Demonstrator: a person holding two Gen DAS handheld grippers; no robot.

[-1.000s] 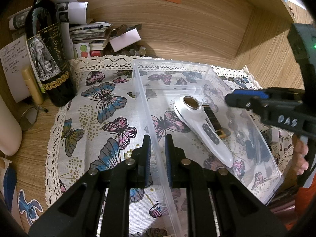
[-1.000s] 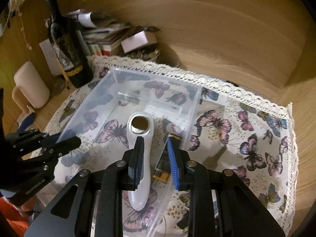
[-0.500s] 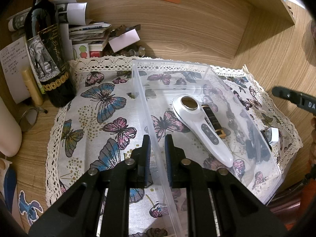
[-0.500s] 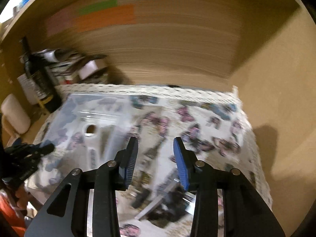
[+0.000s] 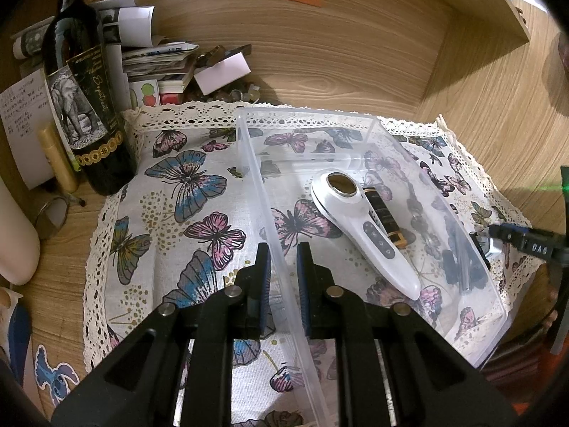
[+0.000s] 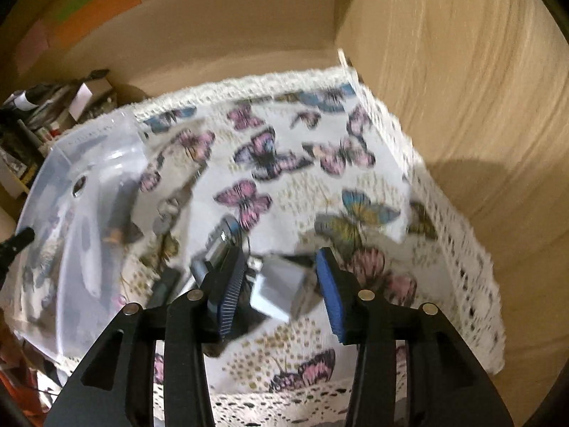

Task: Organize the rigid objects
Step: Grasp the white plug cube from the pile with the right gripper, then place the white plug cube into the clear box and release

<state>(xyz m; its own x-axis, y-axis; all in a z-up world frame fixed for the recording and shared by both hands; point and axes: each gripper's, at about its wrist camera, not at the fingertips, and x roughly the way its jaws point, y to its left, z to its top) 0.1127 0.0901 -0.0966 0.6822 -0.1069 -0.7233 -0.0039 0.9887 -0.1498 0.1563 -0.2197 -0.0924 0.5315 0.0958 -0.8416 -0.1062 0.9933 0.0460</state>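
A clear plastic bin (image 5: 256,163) stands on the butterfly cloth (image 5: 170,185). In it lie a white handheld device (image 5: 359,227) and a small dark stick with a gold end (image 5: 384,217). My left gripper (image 5: 283,277) is shut on the bin's left wall. My right gripper (image 6: 281,277) is open, its fingers on either side of a small silver-grey box (image 6: 281,284) on the cloth right of the bin (image 6: 71,220). A silver gadget (image 6: 217,249) and other dark small items lie beside it, blurred. The right gripper's tip also shows in the left wrist view (image 5: 522,240).
A dark wine bottle (image 5: 85,106), stacked papers and booklets (image 5: 156,64), a white card box (image 5: 220,71) and a gold tube (image 5: 57,156) crowd the back left. Wooden walls (image 6: 462,106) close in at the back and right. A cream cylinder (image 5: 14,235) stands at the far left.
My right gripper left the bin, swung right and came down over the small items on the cloth, opening wider. My left gripper kept its hold on the bin wall.
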